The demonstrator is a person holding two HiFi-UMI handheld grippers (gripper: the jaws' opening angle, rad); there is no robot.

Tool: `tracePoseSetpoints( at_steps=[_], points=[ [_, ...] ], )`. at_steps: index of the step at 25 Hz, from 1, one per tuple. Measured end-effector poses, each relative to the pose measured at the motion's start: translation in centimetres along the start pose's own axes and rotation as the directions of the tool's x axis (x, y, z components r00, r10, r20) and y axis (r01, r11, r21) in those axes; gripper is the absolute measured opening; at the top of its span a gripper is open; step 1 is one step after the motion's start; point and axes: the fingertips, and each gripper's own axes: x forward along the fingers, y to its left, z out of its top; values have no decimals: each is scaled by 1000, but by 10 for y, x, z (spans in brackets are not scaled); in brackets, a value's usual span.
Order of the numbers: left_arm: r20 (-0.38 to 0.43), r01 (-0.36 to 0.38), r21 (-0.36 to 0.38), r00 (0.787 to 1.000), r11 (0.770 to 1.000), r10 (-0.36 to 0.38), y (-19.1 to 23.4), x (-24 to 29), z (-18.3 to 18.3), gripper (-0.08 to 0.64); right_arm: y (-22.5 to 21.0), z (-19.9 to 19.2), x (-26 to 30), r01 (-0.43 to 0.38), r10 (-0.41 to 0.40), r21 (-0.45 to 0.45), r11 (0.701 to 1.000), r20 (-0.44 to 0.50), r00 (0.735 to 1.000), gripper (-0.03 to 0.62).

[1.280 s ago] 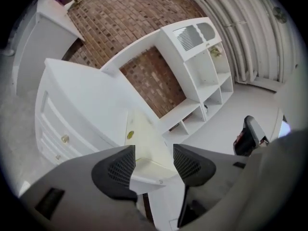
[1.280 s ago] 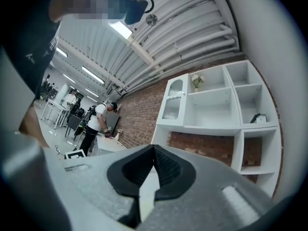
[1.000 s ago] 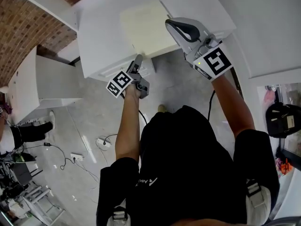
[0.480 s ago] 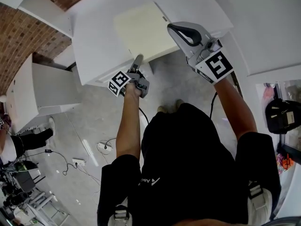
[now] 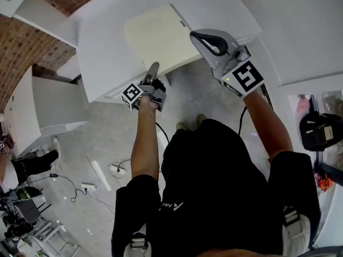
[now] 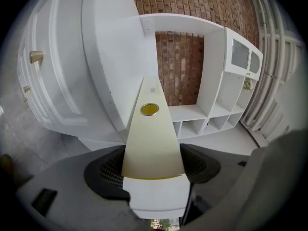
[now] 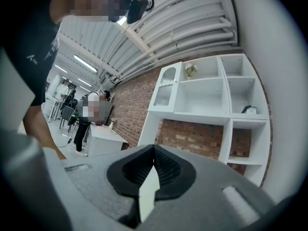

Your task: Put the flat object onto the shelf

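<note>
The flat panel point(image 5: 161, 36) lies on the top of the white cabinet point(image 5: 102, 58), which serves here as the shelf. Its near edge seems to reach the front edge of the cabinet or slightly over it.

Compared with one second ago, the panel has not shifted against the cabinet's edges. Only the person has stepped a little closer, and the left gripper point(image 5: 155, 67) has stayed at the near left corner of the panel. I judge that the placing is almost finished. What remains is to let go and draw back, perhaps after one more push away from the edge.

The left gripper is turned on its side and its jaws stand wide, clamped across the thickness of the panel, with the ribbed black pads against both faces. The right gripper point(image 7: 154, 150) has its jaws pressed together with nothing between them, and it is raised to the right of the panel.

The panel is cream, matte and smooth, nearly square, with straight thick edges. One edge face carries a round yellow fitting point(image 6: 149, 109). The cabinet is painted smooth white and has small brass knobs point(image 6: 36, 57). At the far left there is a rough brick wall point(image 5: 21, 42), and below is a grey concrete floor point(image 5: 107, 138).
</note>
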Motion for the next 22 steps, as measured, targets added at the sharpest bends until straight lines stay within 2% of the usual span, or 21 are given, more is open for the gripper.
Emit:
tracePoseSetpoints(
  at_steps=[2,5,16,22],
  points=[
    [-22,23,-4,999,1000,-23,-4,4,-6,323,-3,-3,0,0,0,3,1000,-5,1000,2],
    [-8,34,-4,999,999,-34,-7,7,-9,288,-9,-6,-2,-3,3,-6,1000,-2,1000,2],
    [6,25,-4,1000,1000,-25,-24,4,-11,270,-30,-10,-10,10,-10,15,1000,13,1000,2],
    [39,57,-52,998,997,-55,-75,0,-21,270,-46,-2,-25,20,-21,22,1000,43,999,2]
  ],
)
